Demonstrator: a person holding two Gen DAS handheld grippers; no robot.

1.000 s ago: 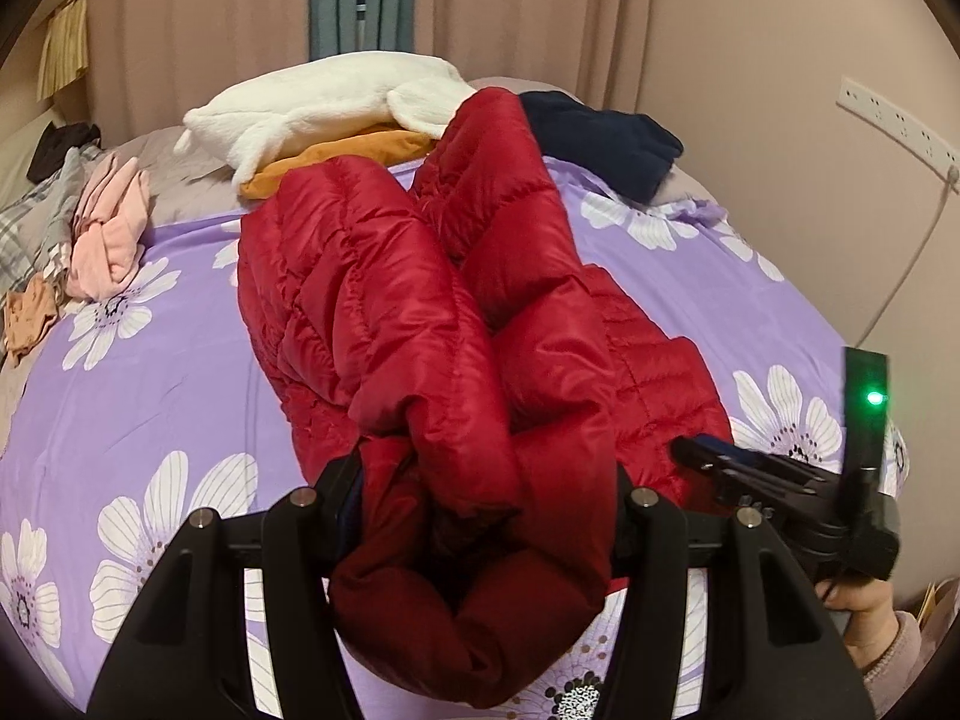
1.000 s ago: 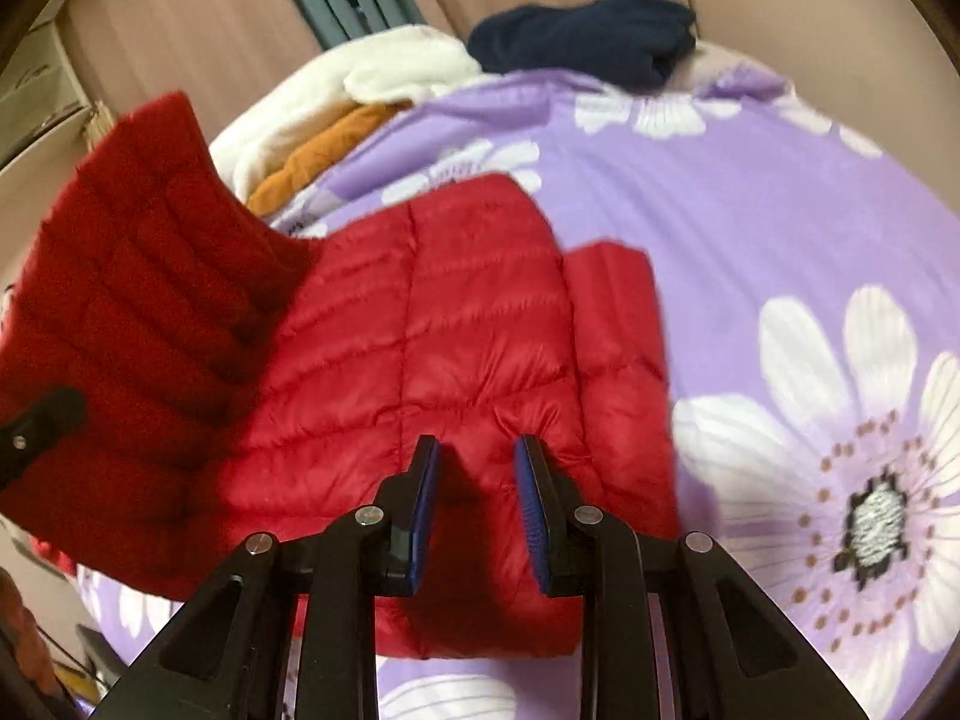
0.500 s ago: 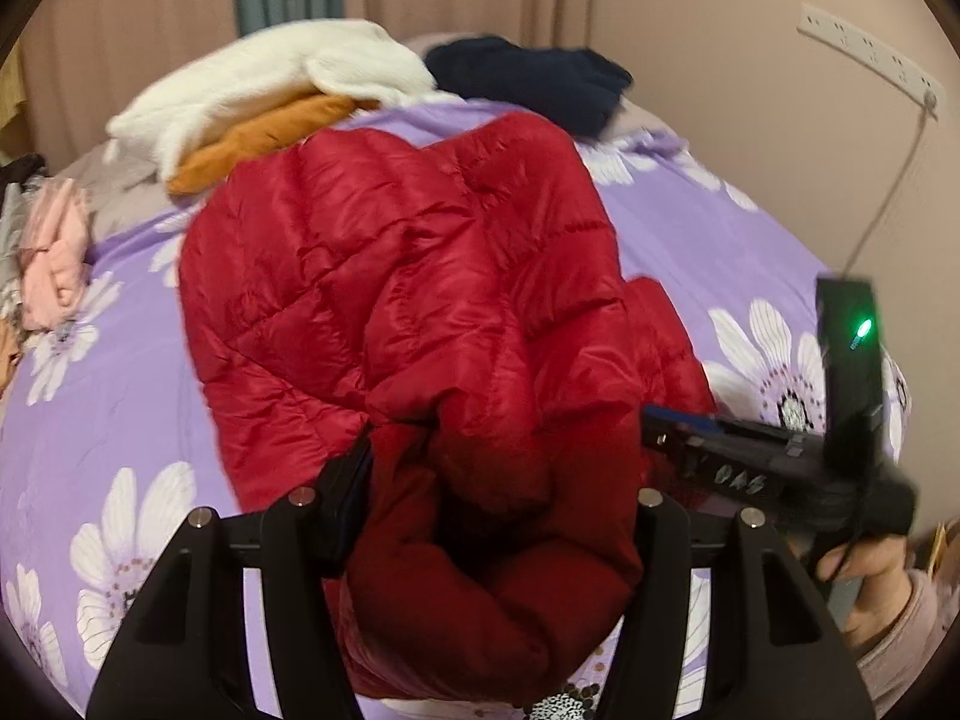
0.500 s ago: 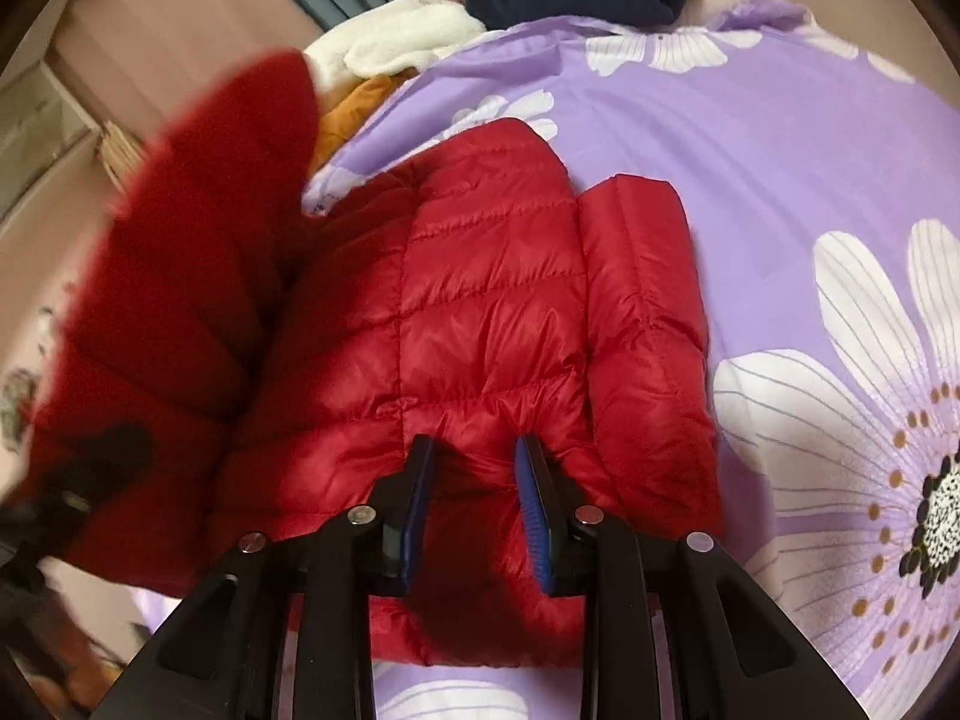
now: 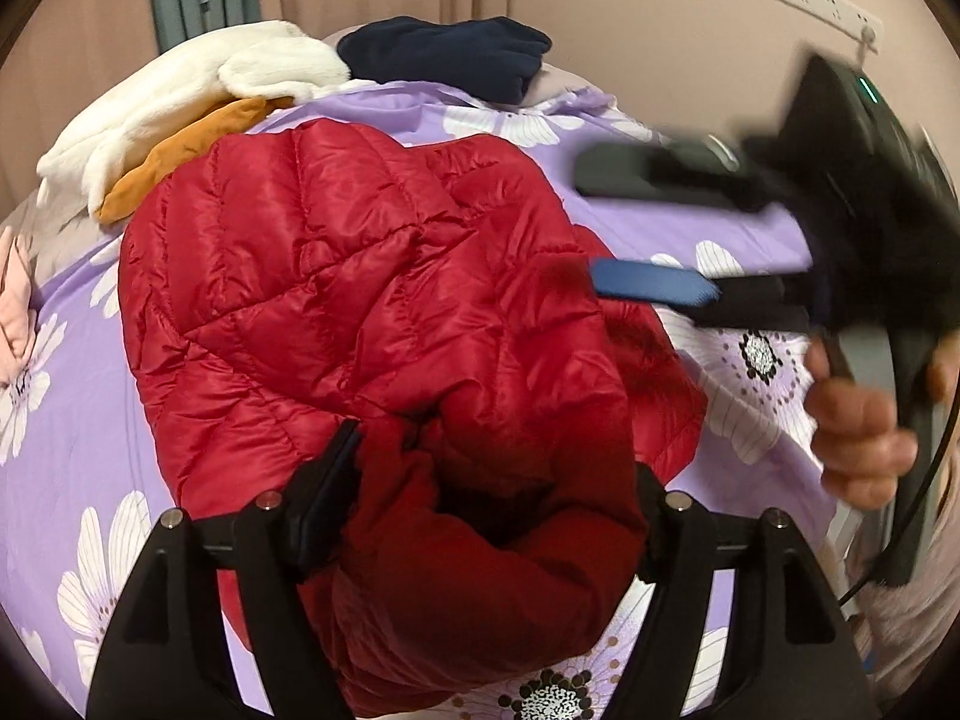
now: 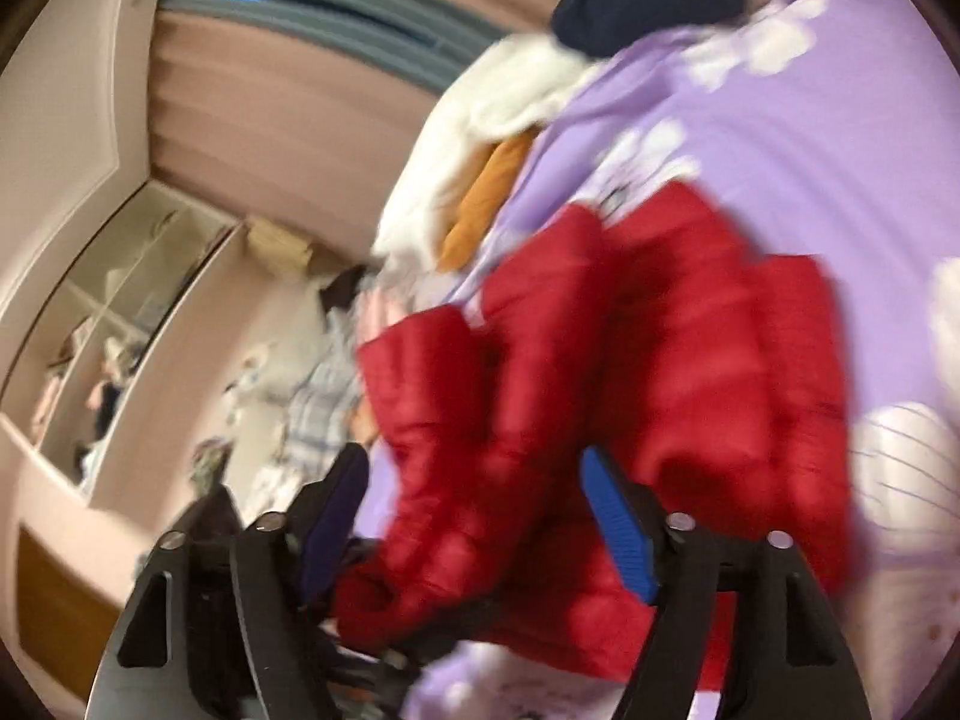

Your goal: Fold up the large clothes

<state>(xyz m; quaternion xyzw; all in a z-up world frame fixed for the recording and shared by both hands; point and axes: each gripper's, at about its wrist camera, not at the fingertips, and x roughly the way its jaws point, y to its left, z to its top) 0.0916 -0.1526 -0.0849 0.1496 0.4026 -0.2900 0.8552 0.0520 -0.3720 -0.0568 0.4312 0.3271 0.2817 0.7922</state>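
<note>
The left gripper (image 5: 492, 480) grips a thick bunched fold of the red jacket (image 5: 372, 312) on the purple floral bed (image 5: 60, 432), the right gripper (image 6: 474, 516) spread wide, holding nothing; no writing is readable.

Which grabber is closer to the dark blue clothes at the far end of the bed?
Right. In the left wrist view, the right gripper hangs open above the bed, partway toward the dark blue clothes. The left gripper sits nearer the person, holding a bunch of the red puffer jacket.
</note>
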